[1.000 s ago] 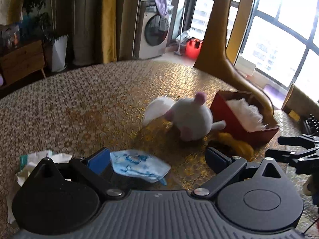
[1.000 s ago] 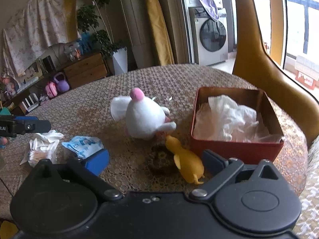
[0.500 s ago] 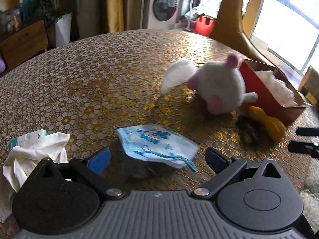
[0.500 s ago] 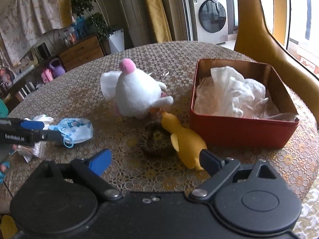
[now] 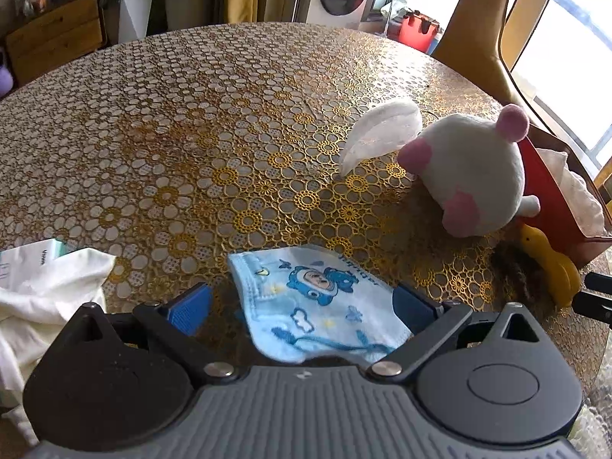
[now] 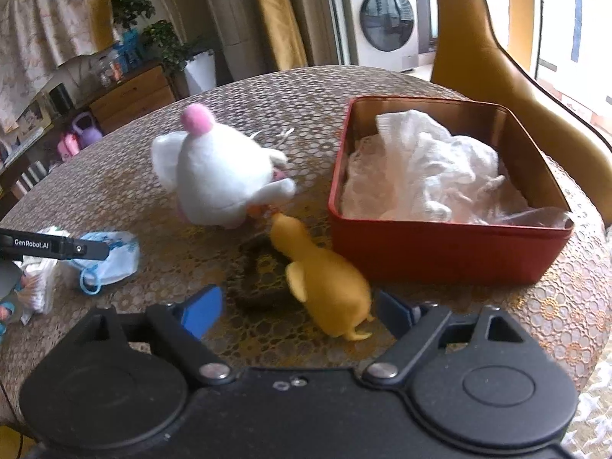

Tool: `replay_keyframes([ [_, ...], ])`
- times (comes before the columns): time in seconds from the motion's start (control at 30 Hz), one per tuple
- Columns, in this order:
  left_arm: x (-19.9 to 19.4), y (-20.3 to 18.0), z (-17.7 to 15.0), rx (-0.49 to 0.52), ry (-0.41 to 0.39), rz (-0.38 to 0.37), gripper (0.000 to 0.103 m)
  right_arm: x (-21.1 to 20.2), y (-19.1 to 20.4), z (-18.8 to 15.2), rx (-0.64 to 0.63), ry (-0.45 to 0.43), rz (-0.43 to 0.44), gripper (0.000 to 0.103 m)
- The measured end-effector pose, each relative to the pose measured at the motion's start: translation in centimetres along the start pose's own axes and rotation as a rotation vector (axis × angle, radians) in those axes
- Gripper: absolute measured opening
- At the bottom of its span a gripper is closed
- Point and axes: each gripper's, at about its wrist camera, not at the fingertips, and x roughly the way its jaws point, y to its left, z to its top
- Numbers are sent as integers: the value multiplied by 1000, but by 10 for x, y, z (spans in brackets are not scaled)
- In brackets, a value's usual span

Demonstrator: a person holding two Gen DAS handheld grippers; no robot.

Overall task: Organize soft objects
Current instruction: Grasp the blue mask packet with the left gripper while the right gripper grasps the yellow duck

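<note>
A light blue child's face mask (image 5: pixel 325 306) lies on the table between the jaws of my open left gripper (image 5: pixel 302 308); it also shows in the right wrist view (image 6: pixel 111 258). A yellow soft duck (image 6: pixel 325 279) lies between the jaws of my open right gripper (image 6: pixel 296 310), next to a dark scrunchie (image 6: pixel 256 279). A white plush toy with pink ears (image 5: pixel 474 172) (image 6: pixel 218 179) sits left of a red tin box (image 6: pixel 451 248) that holds white cloth (image 6: pixel 424 168).
A round table with a gold lace cover (image 5: pixel 210 134) bears everything. White cloth and a packet (image 5: pixel 42 279) lie at the left edge. A yellow chair (image 6: pixel 493 61) stands behind the box. A cabinet, a plant and a washing machine stand further back.
My left gripper has come down and forward so that the mask now lies between its jaws. My right gripper has moved closer to the yellow duck, which now sits between its jaws.
</note>
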Motion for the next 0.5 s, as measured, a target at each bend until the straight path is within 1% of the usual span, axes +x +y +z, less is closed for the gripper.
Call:
replay_keyframes([
  [0.1,7,-2,3,6,5,7,100,5,-7,0,12,14,-23,84],
  [0.17,11,-3,5,8,6,16,91,11,-11,-1,23,27,-29,83],
  [0.3,14,-3,6,20,-2,28,77,20,-12,-3,43,42,-25,82],
  [0.33,14,-3,6,25,-5,32,72,22,-12,-3,48,44,-23,81],
  [0.37,14,-3,6,28,-8,37,64,24,-12,-2,53,43,-21,80],
  [0.4,13,-2,6,28,-11,40,60,25,-12,-2,59,43,-21,79],
  [0.47,12,-1,7,18,-14,38,45,27,-12,-1,66,41,-18,75],
  [0.5,11,1,7,11,-18,38,41,27,-12,0,67,40,-17,74],
])
